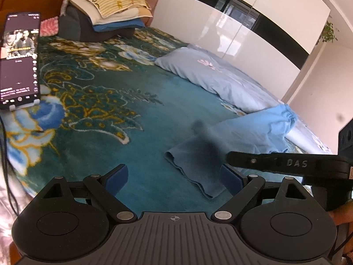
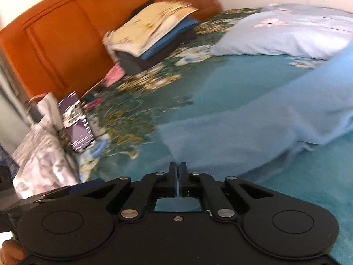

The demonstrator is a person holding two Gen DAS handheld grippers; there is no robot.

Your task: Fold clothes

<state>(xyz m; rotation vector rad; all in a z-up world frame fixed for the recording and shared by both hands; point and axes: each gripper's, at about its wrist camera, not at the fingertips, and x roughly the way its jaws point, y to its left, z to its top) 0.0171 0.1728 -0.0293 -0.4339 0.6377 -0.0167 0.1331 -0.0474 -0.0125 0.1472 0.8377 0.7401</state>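
Observation:
A light blue garment [image 1: 249,132] lies stretched across the teal floral blanket [image 1: 106,101]; its layered hem is near my left gripper and its gathered waistband is at the far right. My left gripper [image 1: 174,176] hovers open just short of that hem, its blue pads [image 1: 117,176] wide apart with nothing between them. My right gripper [image 1: 200,132] reaches in from the right, blurred, over the garment. In the right wrist view my right gripper [image 2: 178,169] is shut, with the garment's [image 2: 253,123] edge pinched at its tips.
A phone [image 1: 19,59] on a stand props up at the left edge of the bed. A stack of folded clothes [image 1: 106,6] sits by the orange headboard [image 2: 66,33]. A pale blue quilt [image 1: 220,77] lies beyond the garment, along a white wardrobe [image 1: 209,22].

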